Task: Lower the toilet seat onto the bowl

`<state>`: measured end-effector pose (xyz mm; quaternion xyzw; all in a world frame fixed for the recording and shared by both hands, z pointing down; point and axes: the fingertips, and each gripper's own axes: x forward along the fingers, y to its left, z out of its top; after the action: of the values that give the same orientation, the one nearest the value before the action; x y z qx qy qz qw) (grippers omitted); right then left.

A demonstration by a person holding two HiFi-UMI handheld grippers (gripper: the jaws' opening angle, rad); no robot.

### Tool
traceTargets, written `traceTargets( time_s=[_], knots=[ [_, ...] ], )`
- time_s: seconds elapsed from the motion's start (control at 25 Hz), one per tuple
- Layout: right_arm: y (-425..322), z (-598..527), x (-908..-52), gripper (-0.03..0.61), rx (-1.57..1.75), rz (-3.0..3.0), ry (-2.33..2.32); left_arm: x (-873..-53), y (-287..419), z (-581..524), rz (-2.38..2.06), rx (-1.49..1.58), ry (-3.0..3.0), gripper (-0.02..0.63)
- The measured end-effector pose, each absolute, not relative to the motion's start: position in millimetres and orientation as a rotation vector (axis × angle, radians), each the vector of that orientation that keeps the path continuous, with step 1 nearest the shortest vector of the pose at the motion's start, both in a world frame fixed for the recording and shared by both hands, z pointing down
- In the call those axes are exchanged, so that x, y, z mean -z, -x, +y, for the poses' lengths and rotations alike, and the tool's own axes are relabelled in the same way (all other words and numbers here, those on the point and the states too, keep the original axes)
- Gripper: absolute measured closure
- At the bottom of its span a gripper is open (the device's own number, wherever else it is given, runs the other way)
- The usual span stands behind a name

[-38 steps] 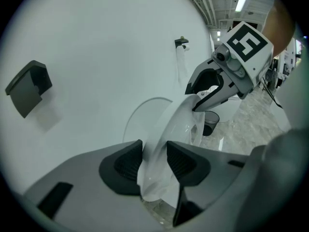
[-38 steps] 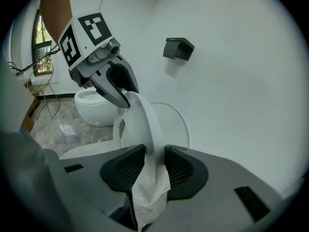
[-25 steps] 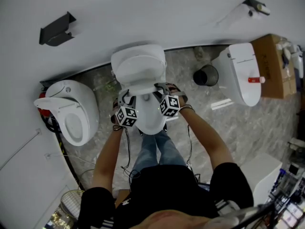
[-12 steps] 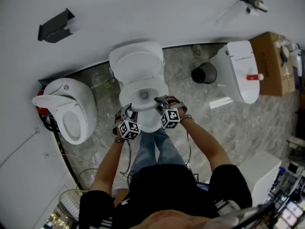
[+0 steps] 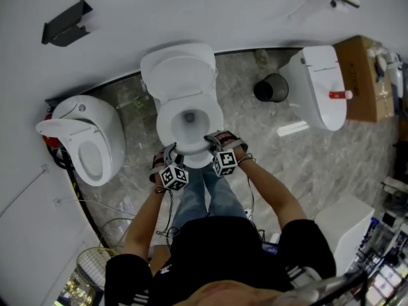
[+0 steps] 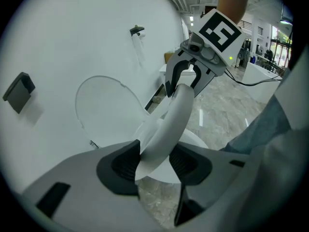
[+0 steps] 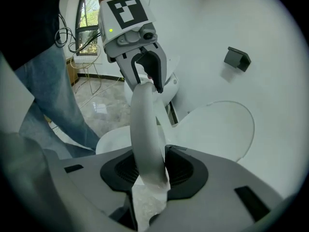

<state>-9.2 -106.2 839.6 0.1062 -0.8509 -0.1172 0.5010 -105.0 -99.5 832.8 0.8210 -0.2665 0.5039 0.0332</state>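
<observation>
The grey marble floor carries a left toilet, a middle toilet and a right toilet. A black bin stands between the last two, and a cardboard box at the far right.

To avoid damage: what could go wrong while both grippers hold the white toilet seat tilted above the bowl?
1. The left gripper has just been opening its jaws with the white plastic toilet seat between them; it could slip and slam onto the white ceramic bowl.
2. The right gripper also grips only the seat's front rim, so uneven lowering might twist it.
</observation>
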Motion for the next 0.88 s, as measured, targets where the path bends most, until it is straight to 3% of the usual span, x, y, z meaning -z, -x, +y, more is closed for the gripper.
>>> traceTargets(
  time_s=[0.88],
  knots=[
    [-8.0,-40.5,-878.4,0.358,0.159,-2.062,-0.340,-889.6,101.4,-35.3,-0.611,-1.682,-2.565,0.390]
  ],
)
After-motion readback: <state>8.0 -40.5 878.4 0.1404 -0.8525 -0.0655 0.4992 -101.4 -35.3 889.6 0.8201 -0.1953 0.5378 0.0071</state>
